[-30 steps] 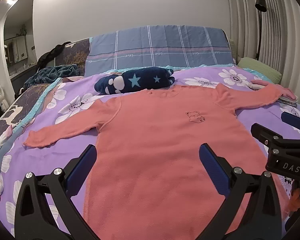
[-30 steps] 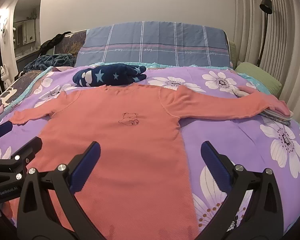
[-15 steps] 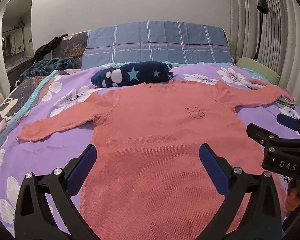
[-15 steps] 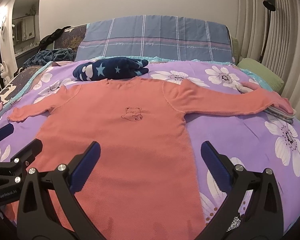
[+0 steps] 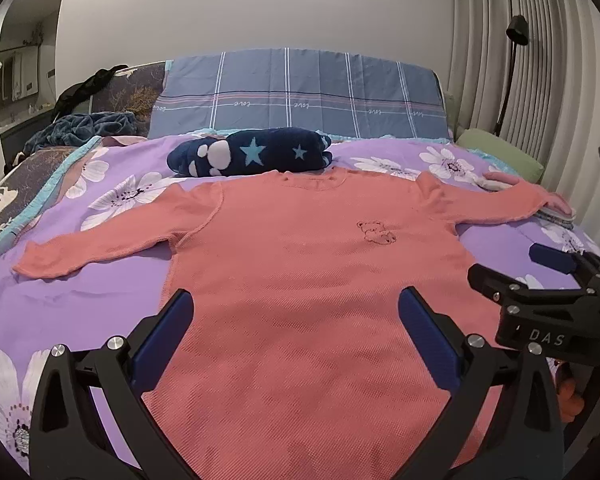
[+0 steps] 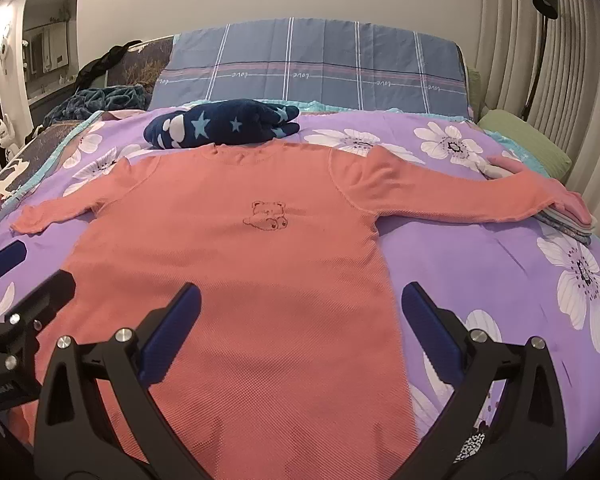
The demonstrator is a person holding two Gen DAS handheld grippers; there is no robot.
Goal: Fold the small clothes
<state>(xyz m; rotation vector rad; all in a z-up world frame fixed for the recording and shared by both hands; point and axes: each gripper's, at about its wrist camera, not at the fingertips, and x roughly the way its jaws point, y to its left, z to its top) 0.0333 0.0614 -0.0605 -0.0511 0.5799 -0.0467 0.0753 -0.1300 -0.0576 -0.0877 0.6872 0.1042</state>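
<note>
A salmon-pink long-sleeved shirt with a small bear print lies flat, face up, on the purple flowered bedspread, both sleeves spread out; it also shows in the right wrist view. My left gripper is open and empty, low over the shirt's lower left part. My right gripper is open and empty over the lower right part. Each gripper shows at the edge of the other's view. The right sleeve's cuff rests on a small stack of folded clothes.
A folded navy garment with stars lies just beyond the collar. A blue plaid pillow stands at the headboard, a green pillow at the right, a dark blanket heap at the far left. Curtain and floor lamp on the right.
Both grippers have risen and drawn back slightly toward the shirt's hem, so more of the shirt and bed shows. Both stay open. The shirt has not moved.
</note>
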